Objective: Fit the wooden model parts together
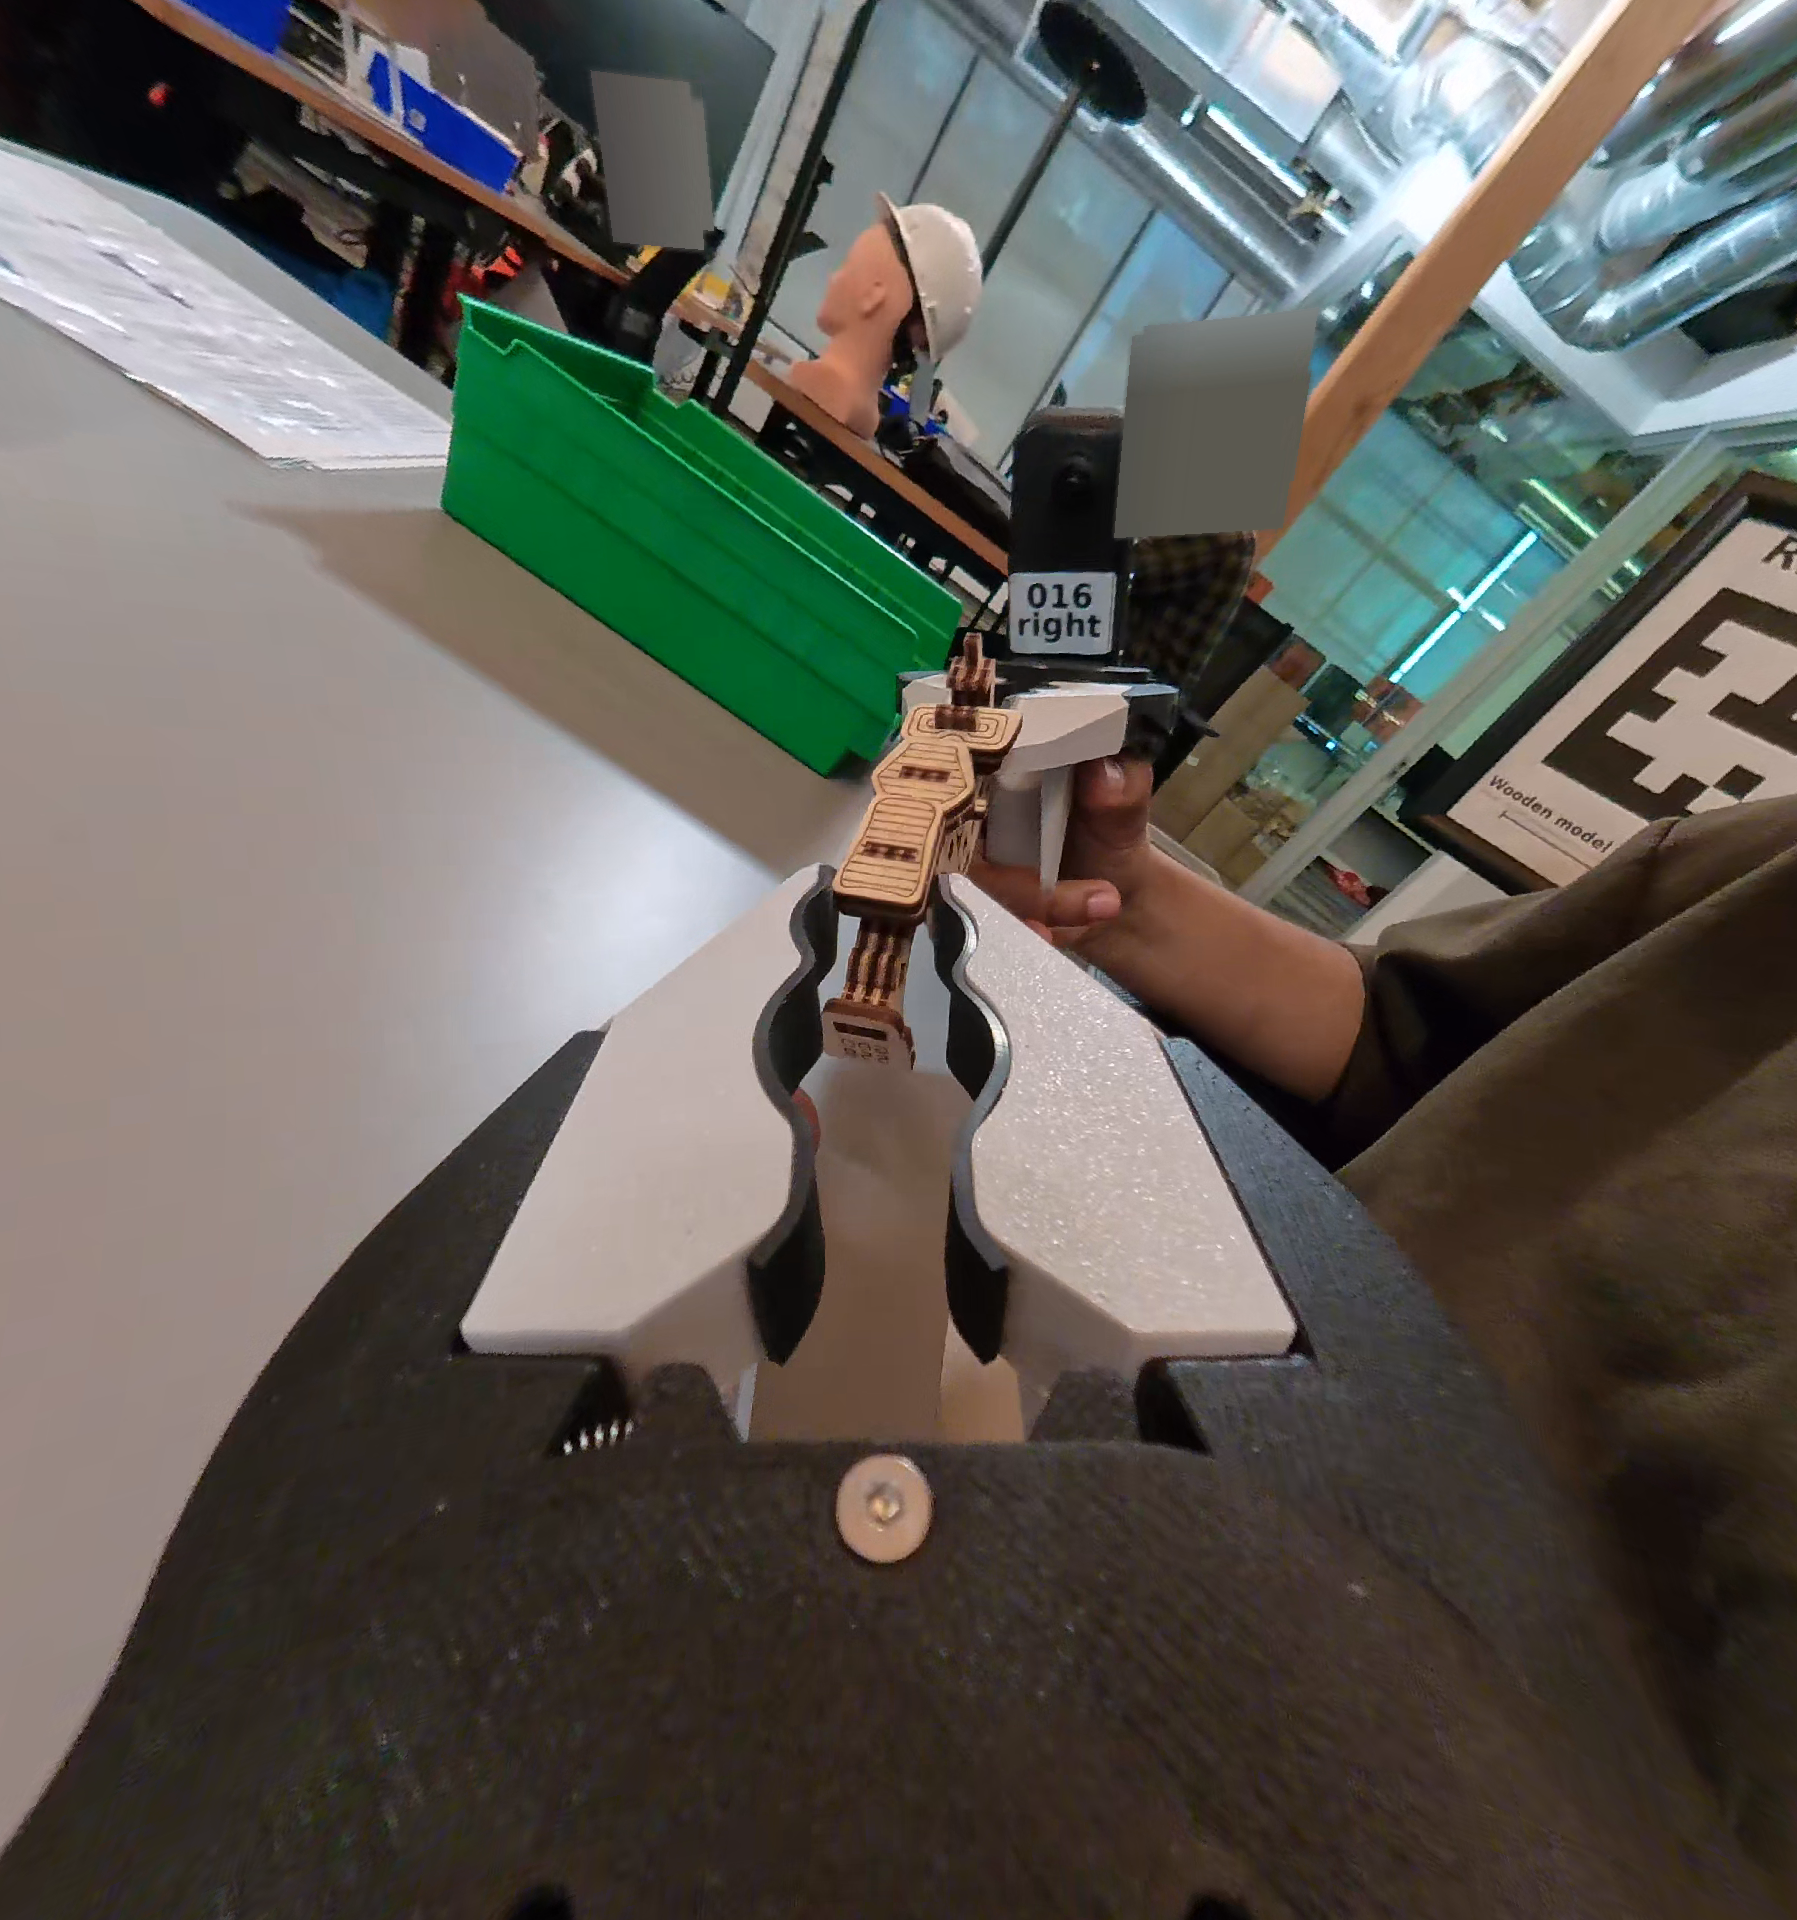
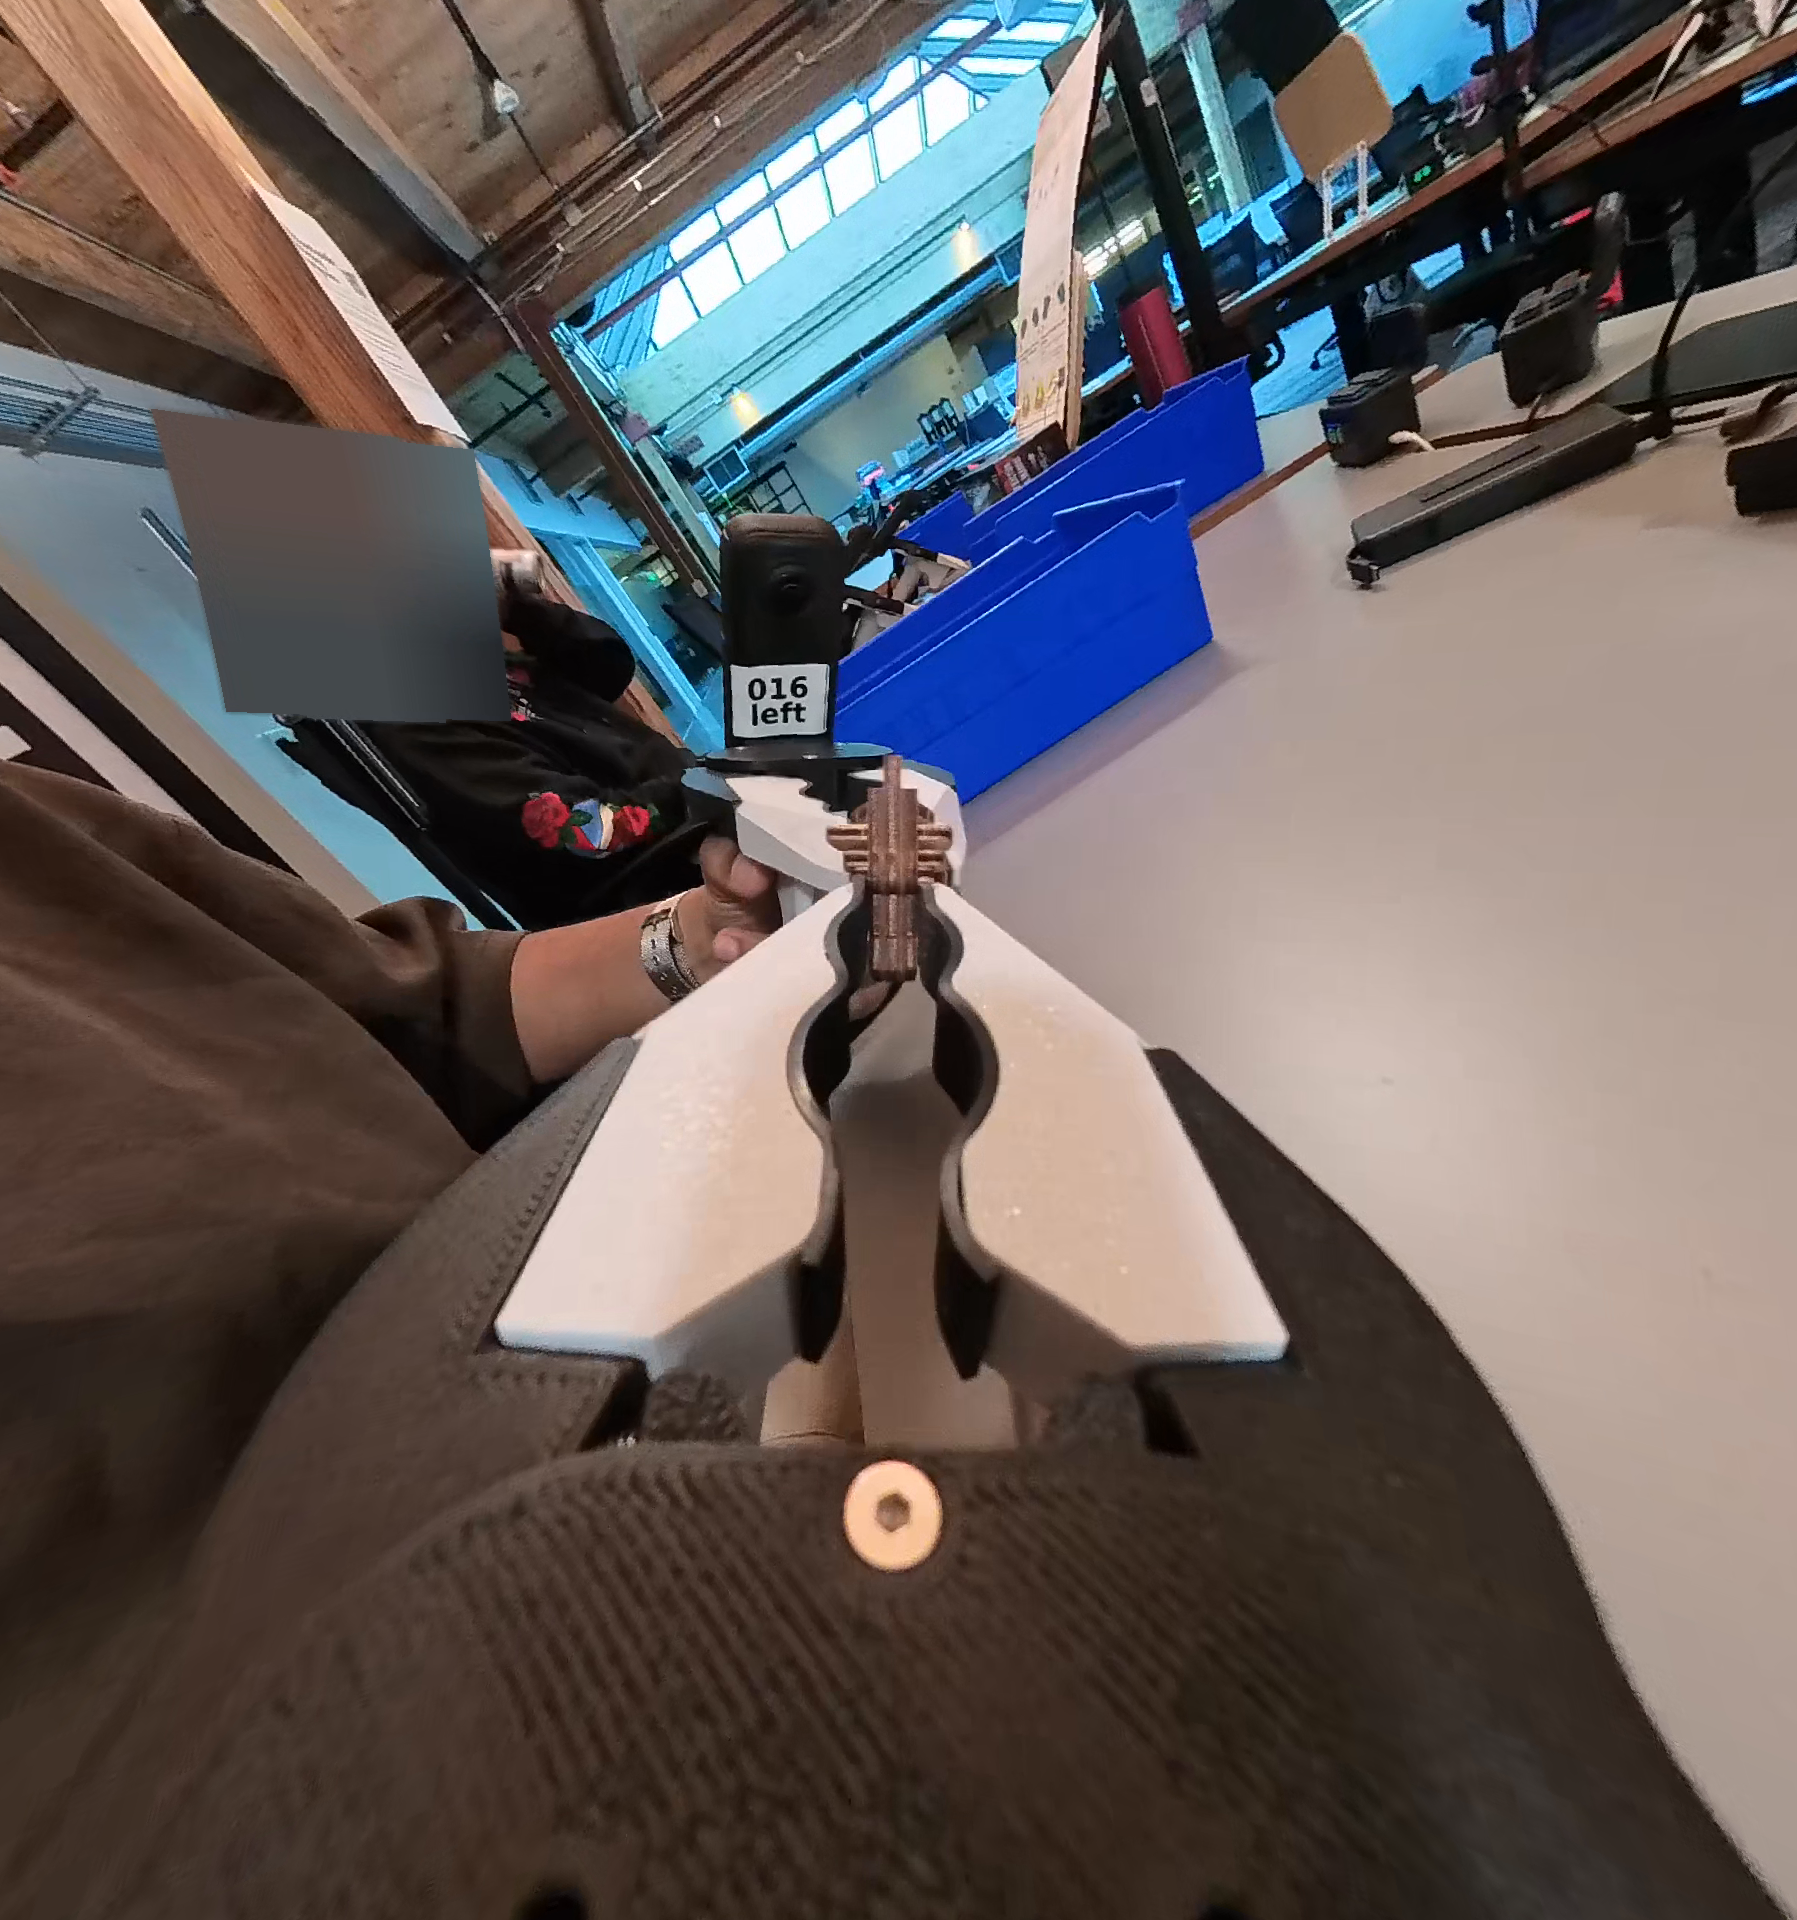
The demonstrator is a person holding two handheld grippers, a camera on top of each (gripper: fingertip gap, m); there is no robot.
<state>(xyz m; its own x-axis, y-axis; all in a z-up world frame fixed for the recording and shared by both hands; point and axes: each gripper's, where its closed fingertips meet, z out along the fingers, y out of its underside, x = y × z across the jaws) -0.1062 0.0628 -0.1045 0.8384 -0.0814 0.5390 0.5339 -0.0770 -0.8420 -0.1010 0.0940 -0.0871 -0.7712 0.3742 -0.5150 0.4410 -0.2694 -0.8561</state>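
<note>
A laser-cut wooden model [image 1: 909, 821], long and stepped with engraved stripes, is held in the air above the grey table [image 1: 250, 831]. My left gripper [image 1: 883, 904] is shut on its near, narrow end, whose tail [image 1: 868, 1023] reaches back between the white fingers [image 1: 665, 1122]. The right gripper [image 1: 987, 727] shows beyond, gripping the far end, with a hand on its handle. In the right wrist view my right gripper [image 2: 889, 925] is shut on the wooden model [image 2: 889, 842], seen edge-on with crosspieces. The left gripper [image 2: 852, 831] sits just behind it.
A green bin [image 1: 665, 540] and printed sheets [image 1: 146, 312] lie on the table's far side. Blue bins [image 2: 1029, 623] and black devices with cables [image 2: 1496, 488] stand on the table [image 2: 1393, 935]. A framed marker sign [image 1: 1756, 707] stands at the right. My sleeve [image 2: 146, 1039] fills the left. Tip to tip, the grippers are about 4 centimeters apart.
</note>
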